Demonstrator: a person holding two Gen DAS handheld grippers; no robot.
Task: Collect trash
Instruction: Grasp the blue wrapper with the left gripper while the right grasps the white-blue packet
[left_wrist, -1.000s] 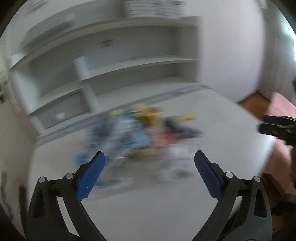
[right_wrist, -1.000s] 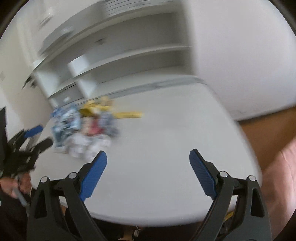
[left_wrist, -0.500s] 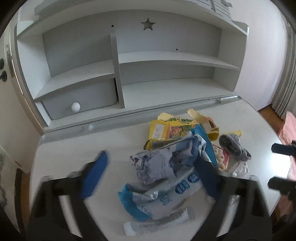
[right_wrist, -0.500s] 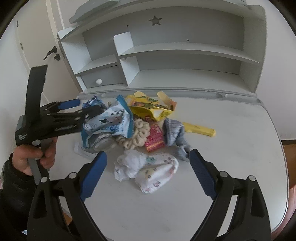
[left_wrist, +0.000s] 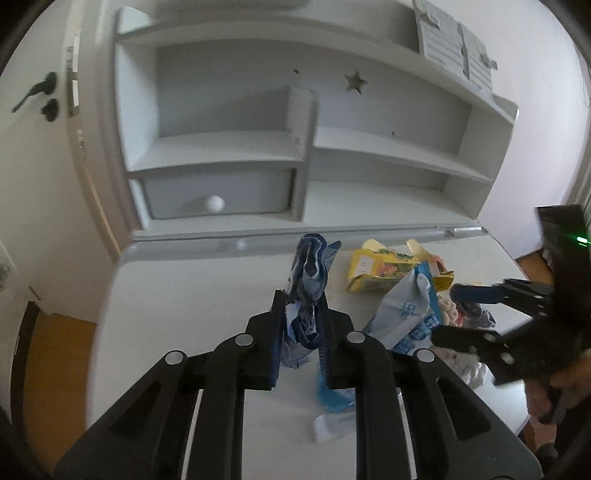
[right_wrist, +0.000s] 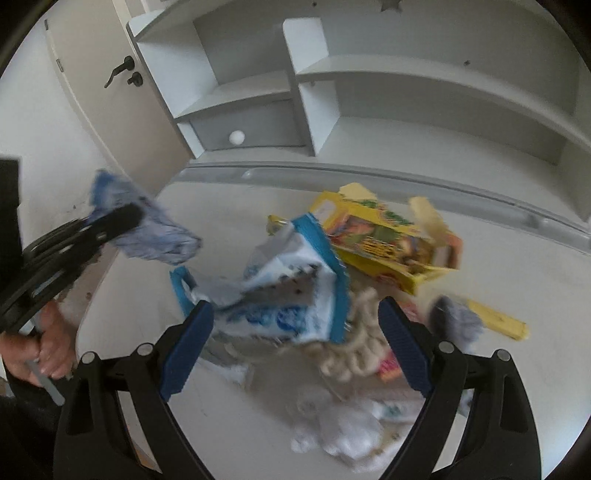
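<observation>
Half a second back my left gripper (left_wrist: 300, 325) stood wide above the heap; now its jaws are pinched on a crumpled blue wrapper (left_wrist: 308, 280), which sticks up between the fingers and hangs clear of the white desk (left_wrist: 184, 302), off to the left of the rest of the trash. From the right wrist view that same wrapper (right_wrist: 155, 232) shows blurred in the left tool, held away from the pile, with my hand (right_wrist: 48, 347) on the handle below. My right gripper (right_wrist: 295, 332) is spread wide and holds nothing, its blue pads (right_wrist: 186, 345) low over the near side of the heap. Between and just beyond them lies a white and blue snack bag (right_wrist: 291, 295), and beside that a pale knotted rope piece (right_wrist: 351, 350). Behind these sits a torn yellow carton (right_wrist: 384, 243), with a yellow strip (right_wrist: 495, 319) to the right and a grey sock (right_wrist: 458, 321) near it. Closest to me lies crumpled white cloth (right_wrist: 343, 432), too blurred to read. At the back of the desk rises a grey shelf unit (left_wrist: 369, 147) with a drawer (left_wrist: 218, 195) and its round white knob (left_wrist: 215, 203).
</observation>
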